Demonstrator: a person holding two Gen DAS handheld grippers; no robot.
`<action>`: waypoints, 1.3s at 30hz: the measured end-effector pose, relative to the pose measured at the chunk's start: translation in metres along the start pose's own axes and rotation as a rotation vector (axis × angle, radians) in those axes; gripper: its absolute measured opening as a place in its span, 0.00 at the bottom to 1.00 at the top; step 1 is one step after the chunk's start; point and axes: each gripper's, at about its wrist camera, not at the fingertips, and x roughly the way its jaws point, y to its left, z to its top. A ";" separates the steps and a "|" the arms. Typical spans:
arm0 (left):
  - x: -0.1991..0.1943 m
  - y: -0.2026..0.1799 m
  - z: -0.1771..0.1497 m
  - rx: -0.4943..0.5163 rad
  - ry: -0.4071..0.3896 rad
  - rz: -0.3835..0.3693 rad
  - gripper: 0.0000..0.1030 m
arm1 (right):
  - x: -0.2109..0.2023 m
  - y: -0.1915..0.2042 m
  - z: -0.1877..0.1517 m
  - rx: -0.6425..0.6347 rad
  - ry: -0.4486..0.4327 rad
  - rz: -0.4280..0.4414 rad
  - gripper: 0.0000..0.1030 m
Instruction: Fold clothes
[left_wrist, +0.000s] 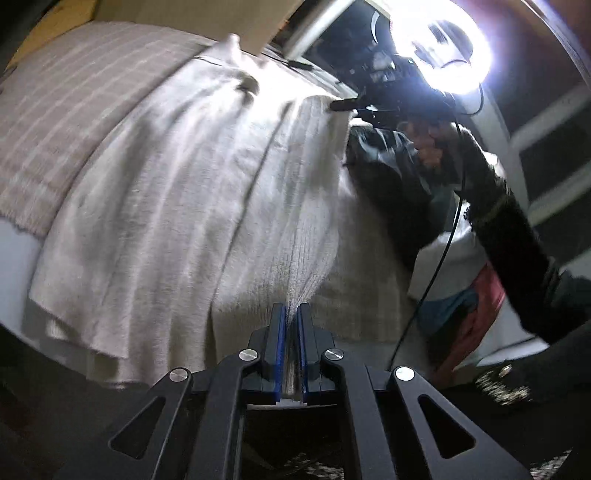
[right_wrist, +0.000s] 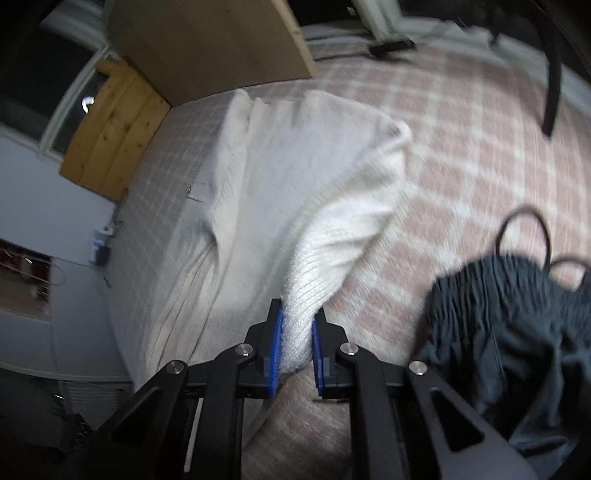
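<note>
1. Cream ribbed knit sweater (right_wrist: 266, 192) lies on the bed, over a pink-and-white checked blanket (right_wrist: 461, 147); its long axis runs away from both grippers toward the wooden headboard (right_wrist: 110, 136).
2. Left gripper (left_wrist: 292, 325): jaws nearly closed, pinching a thin ribbed edge of the sweater (left_wrist: 184, 192).
3. Right gripper (right_wrist: 297, 332): jaws clamped on a thick bunched fold, lifted off the blanket.
4. Open blanket to the right of the sweater; a dark crumpled garment (right_wrist: 517, 325) lies near, apart.
5. Ring light (left_wrist: 443, 44) glares beyond the bed's far edge.
</note>
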 end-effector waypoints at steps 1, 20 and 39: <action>0.002 0.003 -0.001 -0.011 -0.002 -0.002 0.06 | -0.001 0.008 0.003 -0.018 -0.001 -0.019 0.13; -0.004 0.044 0.006 -0.094 0.022 0.133 0.03 | -0.069 -0.010 0.032 0.009 -0.151 0.067 0.36; -0.023 0.043 0.065 0.133 0.029 0.210 0.14 | -0.001 0.070 -0.023 -0.246 -0.065 -0.001 0.32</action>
